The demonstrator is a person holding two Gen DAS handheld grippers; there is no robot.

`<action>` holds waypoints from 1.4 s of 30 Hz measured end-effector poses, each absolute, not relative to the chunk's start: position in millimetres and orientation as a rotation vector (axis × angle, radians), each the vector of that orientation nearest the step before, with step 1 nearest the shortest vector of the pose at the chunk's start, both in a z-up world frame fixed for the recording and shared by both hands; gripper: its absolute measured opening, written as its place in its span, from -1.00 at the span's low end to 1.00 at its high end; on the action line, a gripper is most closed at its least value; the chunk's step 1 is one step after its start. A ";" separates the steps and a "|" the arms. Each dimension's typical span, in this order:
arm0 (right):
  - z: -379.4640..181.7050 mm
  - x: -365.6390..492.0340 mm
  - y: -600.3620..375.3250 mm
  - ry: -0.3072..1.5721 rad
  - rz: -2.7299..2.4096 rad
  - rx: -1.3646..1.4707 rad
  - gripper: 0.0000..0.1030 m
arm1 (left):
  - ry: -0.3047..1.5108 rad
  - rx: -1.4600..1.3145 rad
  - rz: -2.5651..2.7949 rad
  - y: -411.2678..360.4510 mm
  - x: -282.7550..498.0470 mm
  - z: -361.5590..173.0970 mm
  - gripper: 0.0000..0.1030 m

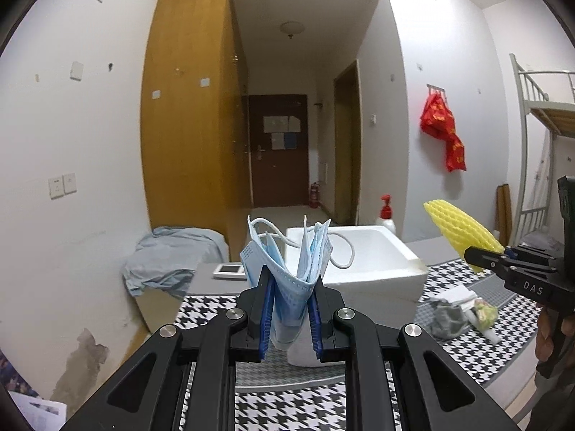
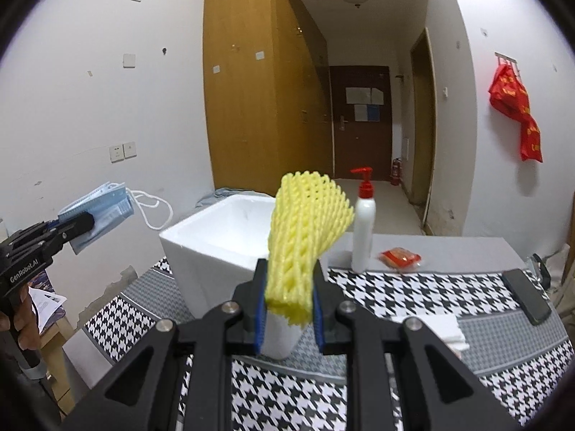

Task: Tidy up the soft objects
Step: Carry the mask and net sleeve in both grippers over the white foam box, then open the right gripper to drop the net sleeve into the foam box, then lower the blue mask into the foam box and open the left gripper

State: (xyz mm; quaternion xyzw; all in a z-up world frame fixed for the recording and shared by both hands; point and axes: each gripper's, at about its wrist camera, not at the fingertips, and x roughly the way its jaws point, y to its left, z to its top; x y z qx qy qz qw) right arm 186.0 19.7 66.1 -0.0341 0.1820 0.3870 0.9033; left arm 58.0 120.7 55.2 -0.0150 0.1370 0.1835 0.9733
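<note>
My left gripper is shut on a folded blue face mask with white ear loops, held up in front of the white foam box. It also shows in the right wrist view with the mask left of the box. My right gripper is shut on a yellow foam net sleeve, held above the table beside the box. In the left wrist view the right gripper holds the sleeve to the right of the box.
The table has a houndstooth cloth. On it stand a white pump bottle, a red packet, a black phone and white tissue. A pile of soft items lies right of the box. Blue cloth lies behind.
</note>
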 end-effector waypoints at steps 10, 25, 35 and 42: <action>72.8 199.8 50.7 0.386 0.850 -0.090 -0.52 | 0.284 -0.058 0.429 141.1 55.2 50.9 -0.63; 74.9 225.8 102.1 0.454 0.889 -0.125 -0.52 | 0.300 -0.089 0.471 156.1 50.1 46.1 -0.63; 71.9 229.8 116.4 0.466 0.895 -0.129 0.23 | 0.292 -0.079 0.477 157.9 51.8 48.7 -0.63; 78.2 226.9 105.9 0.424 0.882 -0.102 0.86 | 0.299 -0.094 0.439 160.4 60.6 52.8 -0.63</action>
